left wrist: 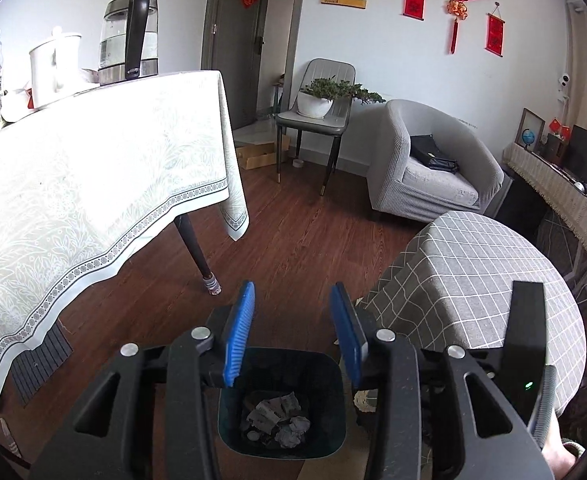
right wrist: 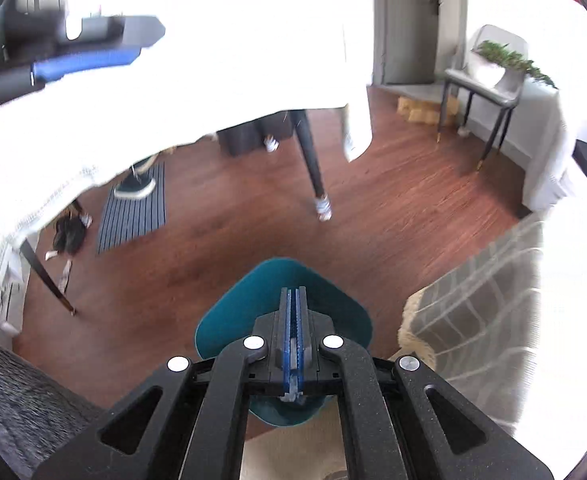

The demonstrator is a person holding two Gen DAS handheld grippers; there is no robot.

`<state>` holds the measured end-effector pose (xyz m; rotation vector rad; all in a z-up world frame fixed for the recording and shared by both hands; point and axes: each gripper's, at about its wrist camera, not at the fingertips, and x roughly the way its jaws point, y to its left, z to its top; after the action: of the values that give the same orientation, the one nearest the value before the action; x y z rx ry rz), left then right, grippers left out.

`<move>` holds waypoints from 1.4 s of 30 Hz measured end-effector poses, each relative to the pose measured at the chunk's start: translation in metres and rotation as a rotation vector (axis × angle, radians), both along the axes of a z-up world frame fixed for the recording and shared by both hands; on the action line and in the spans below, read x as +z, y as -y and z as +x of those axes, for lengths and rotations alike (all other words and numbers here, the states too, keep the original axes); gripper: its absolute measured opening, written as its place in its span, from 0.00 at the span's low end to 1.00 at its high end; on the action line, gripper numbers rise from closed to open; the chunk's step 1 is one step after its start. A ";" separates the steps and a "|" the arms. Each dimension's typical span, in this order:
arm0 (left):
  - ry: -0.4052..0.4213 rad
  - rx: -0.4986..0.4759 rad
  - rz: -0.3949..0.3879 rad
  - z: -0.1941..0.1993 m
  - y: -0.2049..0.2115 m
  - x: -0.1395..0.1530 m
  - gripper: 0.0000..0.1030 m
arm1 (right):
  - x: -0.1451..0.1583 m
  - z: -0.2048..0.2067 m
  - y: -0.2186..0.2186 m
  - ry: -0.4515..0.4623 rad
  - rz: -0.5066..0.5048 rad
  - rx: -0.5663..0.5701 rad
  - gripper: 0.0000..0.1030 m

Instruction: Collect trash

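Note:
A dark teal trash bin (left wrist: 281, 400) stands on the wooden floor below my left gripper (left wrist: 293, 300). Several crumpled grey paper balls (left wrist: 277, 420) lie inside it. My left gripper hangs above the bin, open and empty, blue pads apart. In the right wrist view the bin (right wrist: 229, 320) shows teal beneath my right gripper (right wrist: 292, 292). The right gripper's blue pads are pressed together; a small pale scrap shows between them near their base. The left gripper (right wrist: 93, 60) shows blurred at the upper left of that view.
A table with a white patterned cloth (left wrist: 93, 184) stands left, bearing a kettle (left wrist: 129, 36) and white jug (left wrist: 53, 64). A stool with grey checked cover (left wrist: 473, 280) stands right of the bin. A grey armchair (left wrist: 425, 164) and chair with plant (left wrist: 317, 108) stand behind.

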<state>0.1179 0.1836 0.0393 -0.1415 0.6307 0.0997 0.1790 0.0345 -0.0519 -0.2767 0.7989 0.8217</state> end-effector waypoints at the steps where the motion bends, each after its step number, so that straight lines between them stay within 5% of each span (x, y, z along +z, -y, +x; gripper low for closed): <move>1: 0.004 0.003 0.006 -0.005 0.003 0.000 0.45 | 0.008 -0.003 0.010 0.017 0.021 -0.019 0.02; 10: 0.094 0.017 0.049 -0.065 0.036 0.003 0.66 | 0.064 -0.049 0.093 0.225 0.101 -0.183 0.02; 12: 0.100 0.013 0.071 -0.077 0.045 0.001 0.69 | 0.072 -0.063 0.115 0.267 0.112 -0.236 0.23; 13: 0.099 0.010 0.085 -0.082 0.050 -0.001 0.69 | 0.075 -0.072 0.128 0.289 0.126 -0.267 0.59; 14: 0.098 0.009 0.094 -0.088 0.054 -0.004 0.69 | 0.080 -0.078 0.141 0.311 0.145 -0.290 0.66; 22: 0.155 -0.004 0.149 -0.126 0.079 -0.010 0.89 | 0.090 -0.129 0.222 0.372 0.160 -0.476 0.65; 29: 0.173 0.015 0.106 -0.137 0.083 -0.014 0.96 | 0.081 -0.158 0.272 0.369 0.163 -0.597 0.82; 42: 0.173 0.024 0.133 -0.143 0.091 -0.029 0.97 | 0.064 -0.161 0.285 0.326 0.160 -0.578 0.96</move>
<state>-0.0248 0.0930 0.0098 -0.0285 0.4484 0.1510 0.0179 -0.2509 0.0119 -0.0261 0.4628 0.2800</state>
